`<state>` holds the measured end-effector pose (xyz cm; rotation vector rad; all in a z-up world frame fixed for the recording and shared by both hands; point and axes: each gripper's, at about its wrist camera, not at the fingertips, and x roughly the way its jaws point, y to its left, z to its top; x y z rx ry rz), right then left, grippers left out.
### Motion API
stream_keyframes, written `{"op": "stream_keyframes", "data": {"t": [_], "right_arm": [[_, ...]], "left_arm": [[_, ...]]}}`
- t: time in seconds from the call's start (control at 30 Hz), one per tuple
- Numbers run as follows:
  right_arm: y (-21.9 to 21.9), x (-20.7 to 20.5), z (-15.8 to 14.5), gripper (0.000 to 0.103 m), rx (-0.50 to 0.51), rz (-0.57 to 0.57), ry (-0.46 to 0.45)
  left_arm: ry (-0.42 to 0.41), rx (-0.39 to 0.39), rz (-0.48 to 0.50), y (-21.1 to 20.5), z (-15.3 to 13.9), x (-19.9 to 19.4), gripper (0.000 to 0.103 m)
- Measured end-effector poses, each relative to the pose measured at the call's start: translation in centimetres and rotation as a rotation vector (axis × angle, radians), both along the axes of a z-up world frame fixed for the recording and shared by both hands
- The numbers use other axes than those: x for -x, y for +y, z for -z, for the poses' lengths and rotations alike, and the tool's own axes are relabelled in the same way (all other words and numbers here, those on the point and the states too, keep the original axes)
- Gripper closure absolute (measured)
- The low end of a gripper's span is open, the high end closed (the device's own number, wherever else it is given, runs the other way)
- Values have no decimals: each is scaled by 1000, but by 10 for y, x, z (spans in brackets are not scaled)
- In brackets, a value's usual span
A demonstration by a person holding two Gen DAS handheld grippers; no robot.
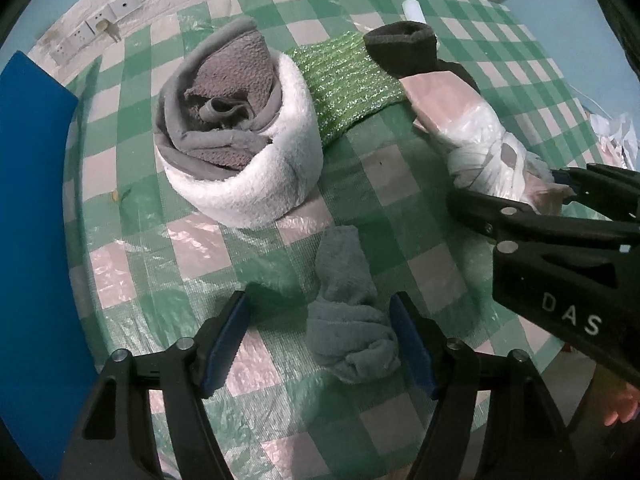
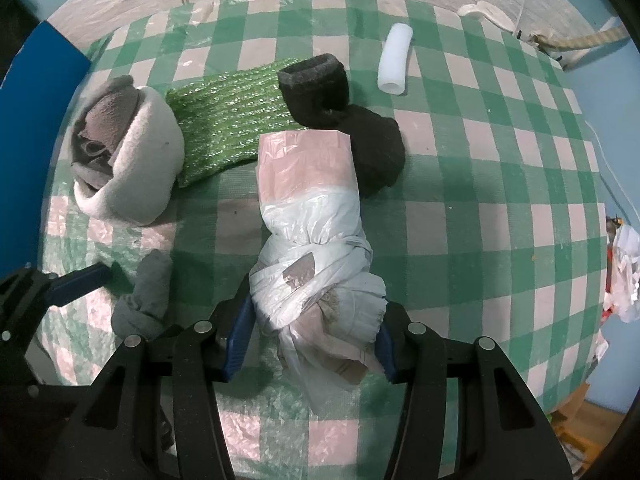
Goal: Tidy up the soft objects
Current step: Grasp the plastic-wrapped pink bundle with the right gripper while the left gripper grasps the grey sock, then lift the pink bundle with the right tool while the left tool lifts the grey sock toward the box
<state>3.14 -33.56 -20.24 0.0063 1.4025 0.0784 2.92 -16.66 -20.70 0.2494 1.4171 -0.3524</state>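
Soft things lie scattered on the checked cloth (image 1: pixel 400 216), and we have two of them bracketed at once. Low in the left wrist view, the grey sock (image 1: pixel 348 320) sits between the spread fingers of our left gripper (image 1: pixel 320 340); the jaws are open, the right pad touching or nearly touching the sock, the left one apart from it. In the right wrist view, low centre, the bagged bundle (image 2: pixel 312 264) lies between the fingers of our right gripper (image 2: pixel 310 328). The pads sit against its knotted end, but we cannot tell whether they are pressing or only resting there.

To do this well, we judge the left gripper should centre on the sock's bunched lower end before closing, since a pinch on the thin upper part would likely slip. The bundle's plastic looks slick and loose, so we would grip the tied waist rather than the tail of film.

Around us: the rolled towel (image 1: pixel 240 136) at centre left of the left view, the green mat (image 1: pixel 352 84) touching it, the black sock (image 2: pixel 344 120) overlapping the mat's far end, and the foam tube (image 2: pixel 394 60) well apart at the upper right. The right gripper's body crowds the left view's right edge, so the two arms are close and could collide.
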Motion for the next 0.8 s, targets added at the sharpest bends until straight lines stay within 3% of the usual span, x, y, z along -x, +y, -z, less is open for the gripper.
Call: {"op": "stream_keyframes", "data": {"t": [0.13, 0.17, 0.8], "right_arm": [[9, 0, 0, 52, -5, -13, -5], [10, 0, -1, 52, -5, -17, -5], [26, 12, -25, 53, -28, -42, -59]], "left_arm": [[-22, -12, 23, -5, 3, 4, 62], [-28, -17, 31, -7, 3, 5, 64], [-120, -41, 19, 9, -23, 4, 66]]}}
